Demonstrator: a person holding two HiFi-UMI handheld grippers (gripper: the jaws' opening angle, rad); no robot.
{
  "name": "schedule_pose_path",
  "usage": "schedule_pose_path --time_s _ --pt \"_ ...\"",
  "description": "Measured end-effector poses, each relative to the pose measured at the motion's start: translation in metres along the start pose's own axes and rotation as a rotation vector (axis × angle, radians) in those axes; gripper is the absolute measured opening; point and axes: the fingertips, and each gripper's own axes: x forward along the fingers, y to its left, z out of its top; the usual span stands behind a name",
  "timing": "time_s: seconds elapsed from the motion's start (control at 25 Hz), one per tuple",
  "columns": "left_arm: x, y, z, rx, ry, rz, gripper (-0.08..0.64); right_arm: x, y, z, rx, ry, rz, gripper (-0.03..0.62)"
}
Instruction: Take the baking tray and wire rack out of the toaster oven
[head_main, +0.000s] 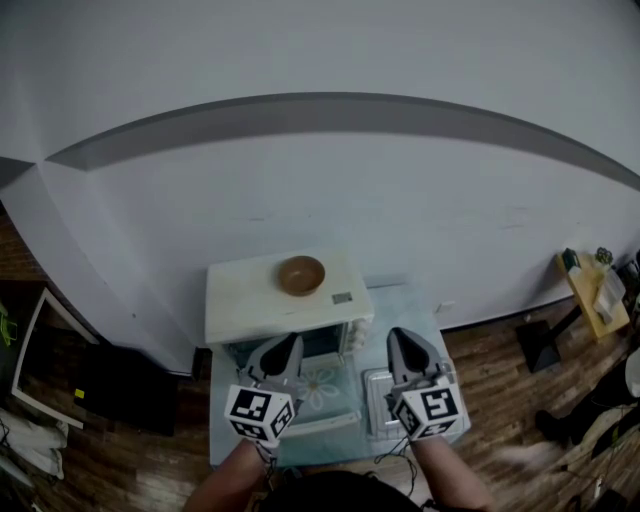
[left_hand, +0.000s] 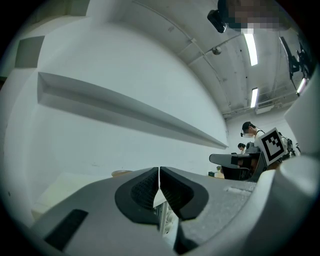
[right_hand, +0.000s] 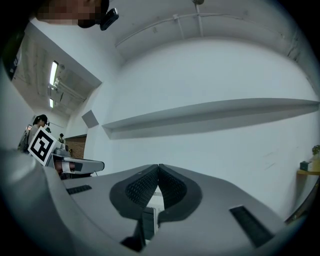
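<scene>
Two tongs logged, left (head_main: 289, 343) and right (head_main: 398, 338), both closed, nothing held; one baking tray (head_main: 377, 402) seen on table (head_main: 412, 300), beside one toaster oven (head_main: 285, 305); one bowl (head_main: 301, 275) on top

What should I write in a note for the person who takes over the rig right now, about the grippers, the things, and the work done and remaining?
Left gripper: shut, empty.
Right gripper: shut, empty.
Both are held in front of the toaster oven, touching nothing.
Things: the oven door looks folded down. A silvery tray lies on the table right of the door, below the right gripper. The wire rack cannot be made out.
Done: the tray seems to be out.
Left: look inside for the wire rack and take it out.
</scene>
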Motion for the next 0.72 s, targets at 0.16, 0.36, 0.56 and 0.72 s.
schedule_pose_path --time_s 0.16,0.36,0.56,0.72 --pt "0.004 0.001 0.0 0.003 0.003 -0.002 0.012 0.004 -0.002 -0.005 0.024 0.019 -0.008 0.006" --pt "0.008 0.003 -0.003 0.003 0.012 -0.003 0.012 0.009 -0.004 -0.01 0.029 0.028 -0.007 0.006" --pt "0.012 0.006 -0.008 -0.003 0.021 -0.002 0.012 0.013 -0.003 -0.016 0.028 0.041 -0.001 0.005" --pt "0.011 0.006 -0.013 -0.012 0.028 -0.004 0.012 0.014 0.0 -0.017 0.022 0.042 0.012 0.005"
